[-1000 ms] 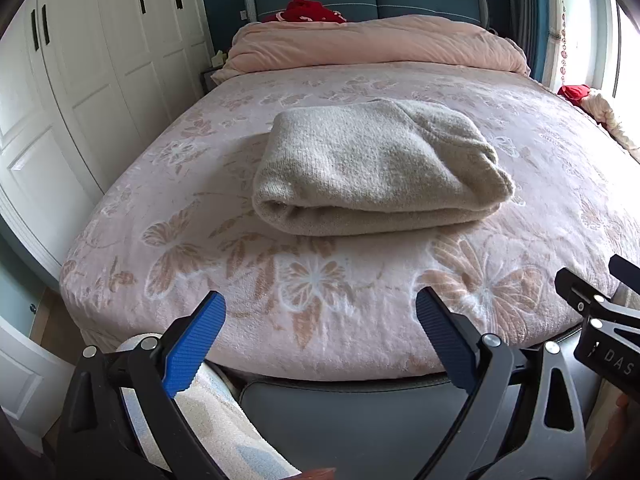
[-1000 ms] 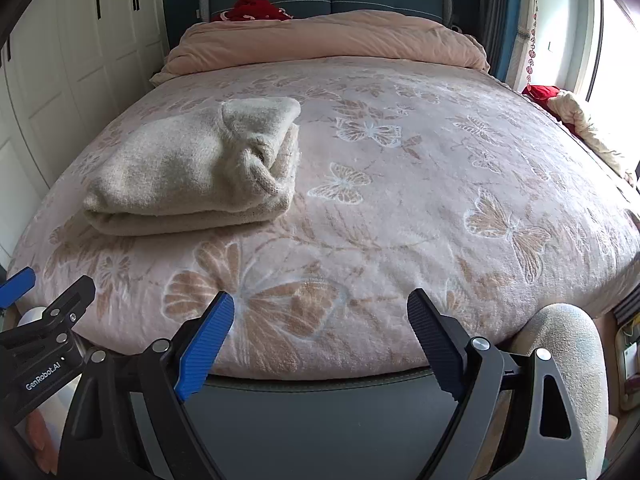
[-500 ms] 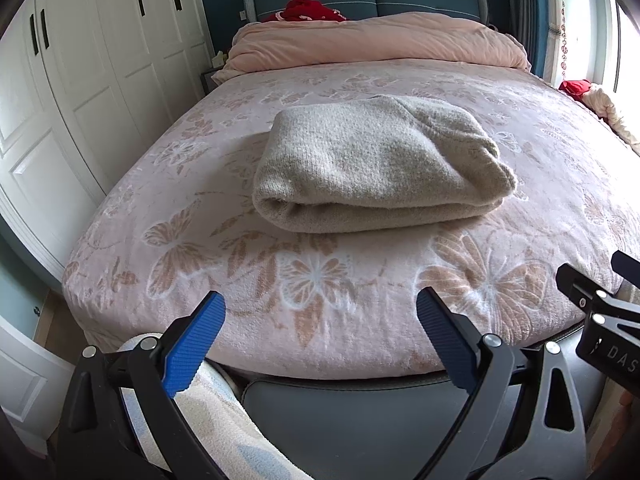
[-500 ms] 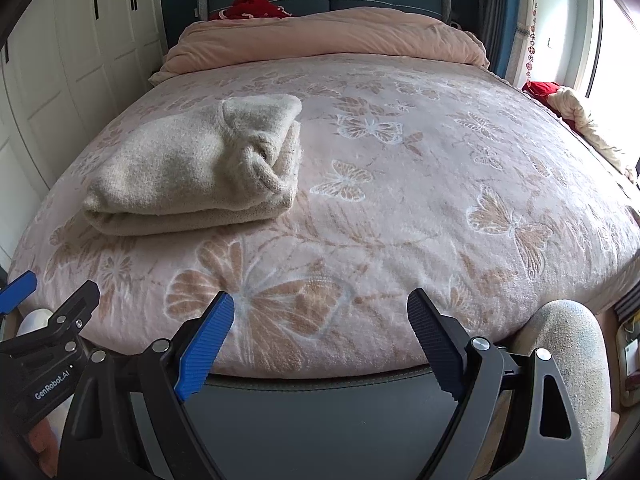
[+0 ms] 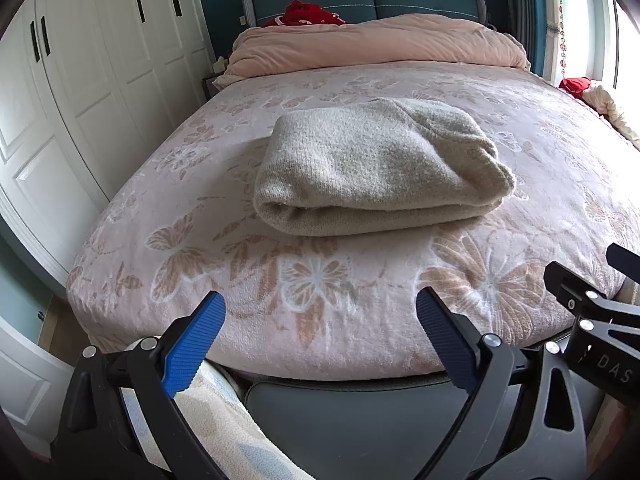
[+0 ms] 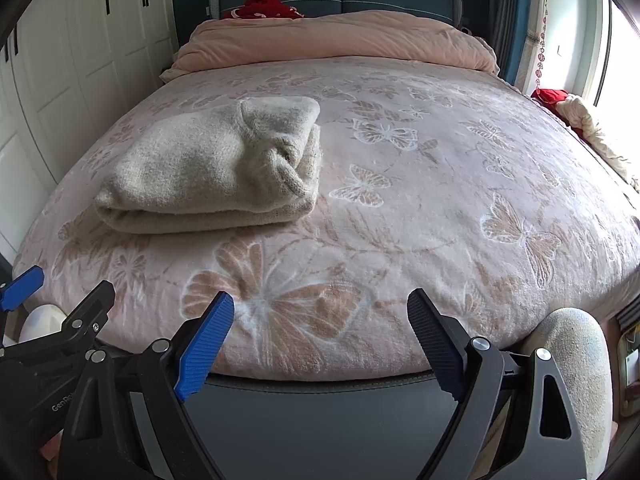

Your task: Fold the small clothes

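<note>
Nothing much has moved since the earlier frames: the sweater (image 5: 380, 172) is lying in the same folded bundle, and both grippers are hovering at the foot of the bed just as they were, with only a slight drift in view.

Both tools are standing wide and empty. The left gripper (image 5: 320, 334) is showing its blue pad and dark pad well apart, with nothing between them. The right gripper (image 6: 320, 332) is gaping the same way, and its tips are also peeking into the left view at the right edge.

The sweater is sitting on the blanket (image 6: 440, 200), toward the left half of the bed and well apart from both grippers. It is folded into a thick roll with the neckline (image 6: 276, 148) bunched at its right end.

The fold looks finished, or close to it, so the risks are lying in what comes next. Any extra tidy-up at the neckline end could be pulling a layer loose, since the knit is soft and the layers are only resting on each other. Grabbing one edge alone would be lifting the top layer and letting the bundle unroll. Reaching low could also be snagging the plush blanket along with the sweater. The pink duvet (image 5: 376, 48) at the headboard is staying clear of all this.
</note>
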`<state>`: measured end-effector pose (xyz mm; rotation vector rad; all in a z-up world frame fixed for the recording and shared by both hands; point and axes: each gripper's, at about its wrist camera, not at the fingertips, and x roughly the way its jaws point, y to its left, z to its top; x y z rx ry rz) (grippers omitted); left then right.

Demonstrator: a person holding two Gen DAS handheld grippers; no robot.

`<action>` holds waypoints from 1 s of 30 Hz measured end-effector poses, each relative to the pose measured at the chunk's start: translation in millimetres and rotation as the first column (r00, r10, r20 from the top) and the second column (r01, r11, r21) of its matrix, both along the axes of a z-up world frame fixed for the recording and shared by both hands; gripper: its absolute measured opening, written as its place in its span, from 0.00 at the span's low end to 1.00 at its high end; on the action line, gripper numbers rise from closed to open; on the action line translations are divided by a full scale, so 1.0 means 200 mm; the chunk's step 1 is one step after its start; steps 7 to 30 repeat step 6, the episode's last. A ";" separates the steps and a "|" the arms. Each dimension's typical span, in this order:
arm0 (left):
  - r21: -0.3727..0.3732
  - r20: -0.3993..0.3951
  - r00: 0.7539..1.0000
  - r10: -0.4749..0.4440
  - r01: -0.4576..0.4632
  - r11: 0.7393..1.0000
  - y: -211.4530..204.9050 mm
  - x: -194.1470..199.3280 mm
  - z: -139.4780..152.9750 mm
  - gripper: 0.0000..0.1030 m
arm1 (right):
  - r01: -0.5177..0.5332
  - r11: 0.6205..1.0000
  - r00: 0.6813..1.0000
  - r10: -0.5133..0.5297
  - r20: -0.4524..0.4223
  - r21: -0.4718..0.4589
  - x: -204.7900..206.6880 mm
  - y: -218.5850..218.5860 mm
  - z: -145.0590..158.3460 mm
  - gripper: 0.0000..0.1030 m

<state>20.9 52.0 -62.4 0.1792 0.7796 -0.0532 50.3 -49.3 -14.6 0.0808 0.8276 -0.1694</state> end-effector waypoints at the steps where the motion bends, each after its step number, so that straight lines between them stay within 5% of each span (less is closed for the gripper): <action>1: -0.002 -0.002 1.000 -0.002 0.002 1.000 0.00 0.00 0.00 0.90 | 0.000 1.000 1.000 0.000 -0.001 -0.001 0.00 0.00 0.00 0.84; 30: -0.001 0.002 1.000 -0.002 0.002 1.000 0.00 0.00 0.01 0.90 | -0.008 1.000 1.000 0.008 0.000 -0.002 0.00 0.02 0.00 0.84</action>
